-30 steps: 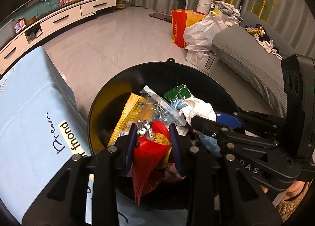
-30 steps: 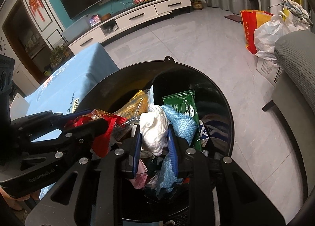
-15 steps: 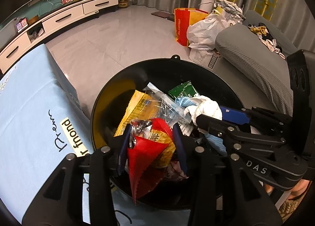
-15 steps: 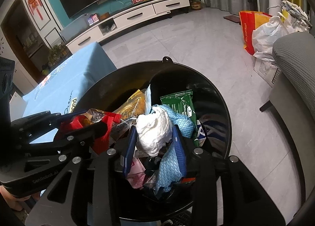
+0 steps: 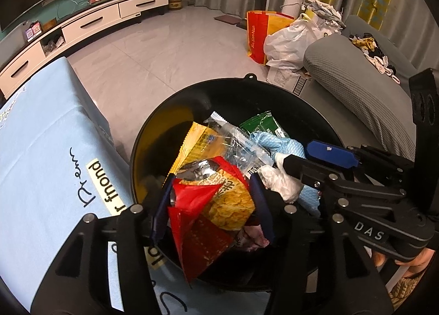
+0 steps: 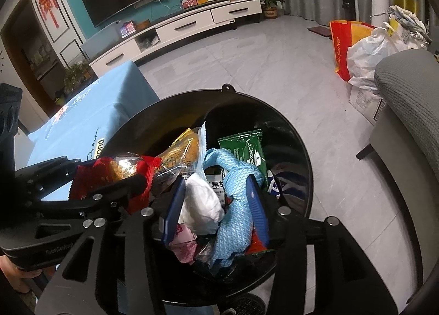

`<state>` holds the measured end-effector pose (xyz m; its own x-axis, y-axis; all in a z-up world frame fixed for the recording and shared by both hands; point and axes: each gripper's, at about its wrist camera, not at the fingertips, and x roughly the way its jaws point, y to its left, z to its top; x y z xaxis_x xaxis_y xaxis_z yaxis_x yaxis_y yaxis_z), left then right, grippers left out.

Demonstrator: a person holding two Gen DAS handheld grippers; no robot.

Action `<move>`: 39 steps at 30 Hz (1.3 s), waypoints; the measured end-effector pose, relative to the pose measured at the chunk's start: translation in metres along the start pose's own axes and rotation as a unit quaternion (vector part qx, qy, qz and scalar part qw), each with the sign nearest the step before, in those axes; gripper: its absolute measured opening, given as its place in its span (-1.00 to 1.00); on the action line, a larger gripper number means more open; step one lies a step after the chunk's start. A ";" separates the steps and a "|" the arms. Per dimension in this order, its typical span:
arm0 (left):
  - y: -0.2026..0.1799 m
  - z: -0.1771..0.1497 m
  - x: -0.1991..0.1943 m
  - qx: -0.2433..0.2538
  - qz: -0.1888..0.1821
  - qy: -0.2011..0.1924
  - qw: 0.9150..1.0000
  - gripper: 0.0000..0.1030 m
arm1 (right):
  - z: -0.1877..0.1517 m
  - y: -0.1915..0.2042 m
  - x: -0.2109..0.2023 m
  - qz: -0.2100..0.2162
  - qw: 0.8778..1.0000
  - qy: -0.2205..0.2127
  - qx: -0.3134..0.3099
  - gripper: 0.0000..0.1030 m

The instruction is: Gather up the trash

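A black round trash bin (image 5: 248, 82) (image 6: 285, 120) holds several wrappers, among them a yellow bag (image 5: 196, 145) and a green packet (image 6: 244, 147). My left gripper (image 5: 210, 199) is over the bin with its jaws spread wide; a red and yellow snack wrapper (image 5: 208, 205) sits loosely between them. My right gripper (image 6: 216, 205) is over the bin too, jaws spread, with a white crumpled tissue (image 6: 200, 205) and a blue cloth (image 6: 236, 221) between them. Each gripper shows in the other's view (image 5: 329, 161) (image 6: 115, 186).
A table with a light blue cloth (image 5: 41, 150) (image 6: 90, 112) stands left of the bin. A grey sofa (image 5: 356, 76) (image 6: 408, 112) is to the right. Shopping bags (image 5: 279, 38) lie on the tiled floor. A white TV cabinet (image 6: 178, 29) lines the far wall.
Both grippers have opened from a shut hold to wide jaws. The wrapper, tissue and cloth are released and sag toward the bin. Both grippers drew back slightly.
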<state>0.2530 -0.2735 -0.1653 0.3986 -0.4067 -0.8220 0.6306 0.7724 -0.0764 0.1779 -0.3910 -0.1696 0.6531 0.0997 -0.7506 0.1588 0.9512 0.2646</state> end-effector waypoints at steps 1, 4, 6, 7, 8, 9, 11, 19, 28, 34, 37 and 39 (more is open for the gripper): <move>-0.001 0.000 0.000 0.000 0.001 0.000 1.000 0.08 | 0.000 -0.001 -0.001 0.000 1.000 -0.001 0.001 -0.08; -0.001 0.000 -0.002 0.000 0.002 -0.002 1.000 0.13 | 0.000 -0.002 -0.005 -0.002 1.000 -0.006 0.001 -0.06; -0.001 0.001 -0.004 0.000 0.002 -0.005 1.000 0.25 | 0.000 -0.003 -0.007 -0.003 1.000 -0.008 0.003 -0.02; -0.001 0.001 -0.005 -0.001 0.002 -0.006 1.000 0.28 | 0.000 -0.004 -0.008 -0.004 1.000 -0.009 0.004 0.04; -0.001 0.002 -0.007 -0.001 0.003 -0.009 1.000 0.31 | 0.000 -0.004 -0.009 -0.007 1.000 -0.011 0.005 0.10; 0.000 0.003 -0.008 0.000 0.004 -0.010 1.000 0.31 | -0.001 -0.004 -0.009 -0.008 1.000 -0.012 0.006 0.11; 0.000 0.003 -0.010 -0.001 0.005 -0.012 1.000 0.32 | -0.002 -0.004 -0.012 -0.006 1.000 -0.013 0.009 0.12; -0.001 0.002 -0.025 -0.003 0.008 -0.024 1.000 0.71 | -0.004 -0.005 -0.028 -0.011 1.000 -0.024 0.015 0.29; 0.006 -0.010 -0.076 -0.031 0.029 -0.039 0.998 0.94 | -0.011 -0.002 -0.070 -0.026 0.998 -0.040 0.037 0.92; 0.015 -0.027 -0.131 -0.082 0.076 -0.043 0.993 0.94 | -0.018 0.008 -0.101 -0.002 0.998 -0.022 0.060 0.94; 0.014 -0.036 -0.161 -0.093 0.100 -0.047 0.989 0.94 | -0.019 0.022 -0.123 0.022 0.998 -0.005 0.054 0.94; 0.012 -0.042 -0.180 -0.103 0.086 -0.055 0.989 0.94 | -0.018 0.035 -0.138 0.016 0.999 -0.003 0.039 0.94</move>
<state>0.1608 -0.1699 -0.0419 0.5657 -0.3029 -0.7669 0.4024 0.9132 -0.0639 0.0799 -0.3665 -0.0684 0.6629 0.1275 -0.7378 0.1958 0.9216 0.3352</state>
